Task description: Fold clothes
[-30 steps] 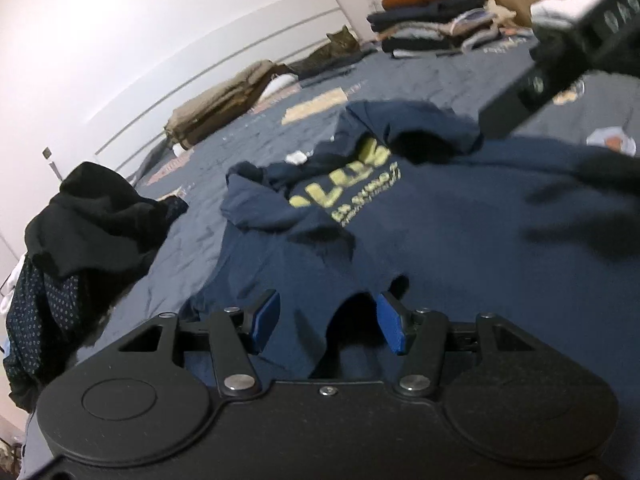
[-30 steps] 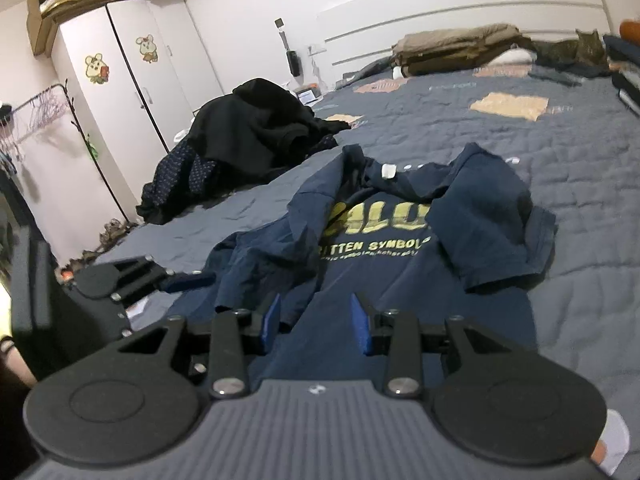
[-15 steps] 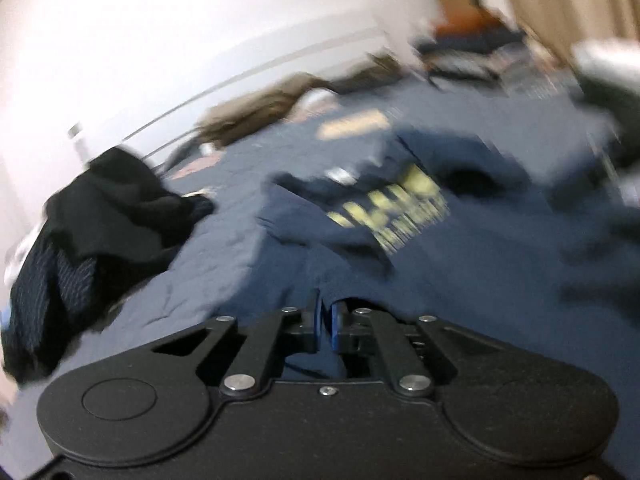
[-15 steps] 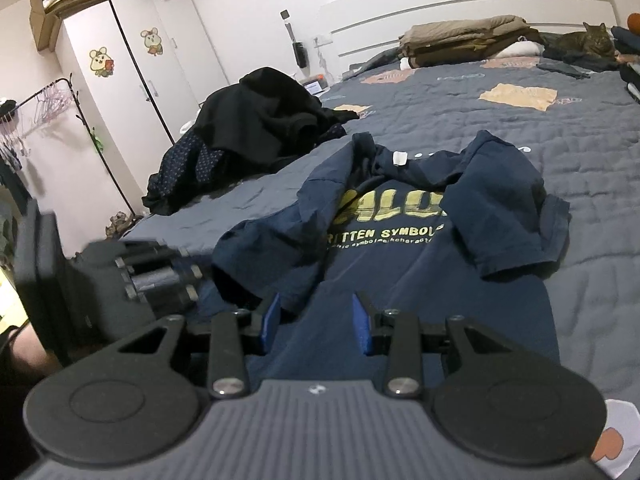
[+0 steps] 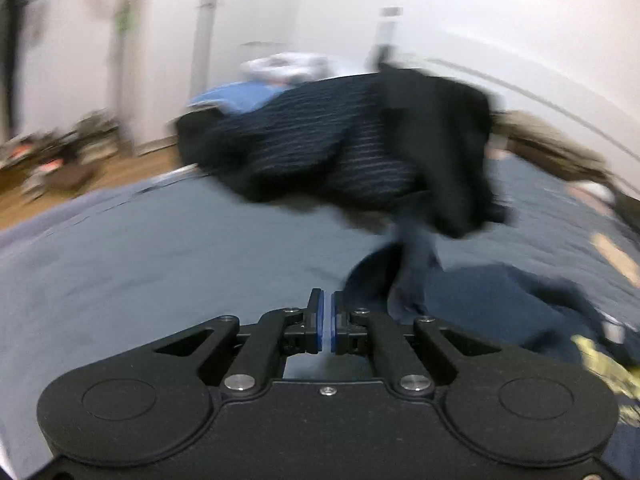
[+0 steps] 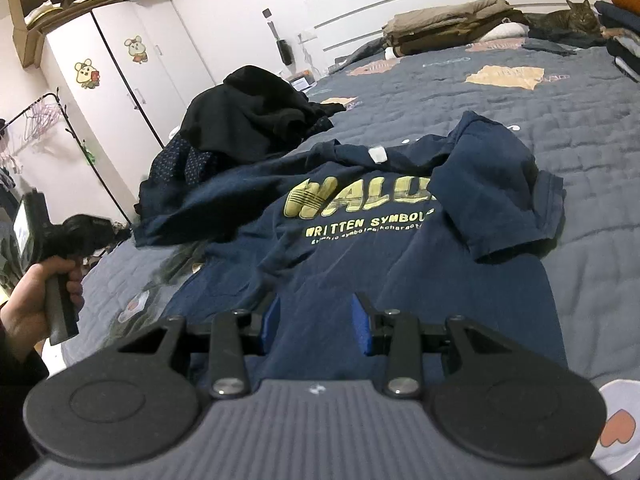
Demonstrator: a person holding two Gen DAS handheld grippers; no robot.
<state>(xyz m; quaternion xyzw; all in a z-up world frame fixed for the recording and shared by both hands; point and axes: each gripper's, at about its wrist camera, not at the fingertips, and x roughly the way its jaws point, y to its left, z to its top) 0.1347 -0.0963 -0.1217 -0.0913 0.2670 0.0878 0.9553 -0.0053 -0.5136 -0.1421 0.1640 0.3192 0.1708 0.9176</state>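
A navy T-shirt (image 6: 400, 248) with yellow lettering lies face up on the grey quilted bed (image 6: 560, 128). Its left sleeve is stretched out to the left; its right sleeve is folded over the chest. My right gripper (image 6: 316, 326) is open above the shirt's lower part, holding nothing. My left gripper (image 5: 325, 322) has its pads nearly closed, and the blurred view shows no cloth between them. The shirt's sleeve (image 5: 404, 280) lies just right of it. The left gripper's handle (image 6: 60, 272) and hand show at the left in the right wrist view.
A heap of dark clothes (image 6: 248, 120) lies at the bed's left side, also in the left wrist view (image 5: 360, 148). Folded clothes (image 6: 448, 24) and a cat (image 6: 572, 20) are by the headboard. A white wardrobe (image 6: 120, 80) stands left.
My left gripper shut on the shirt's left side, swung left and pulled that sleeve outward; its view now faces the dark heap. My right gripper stayed open over the hem.
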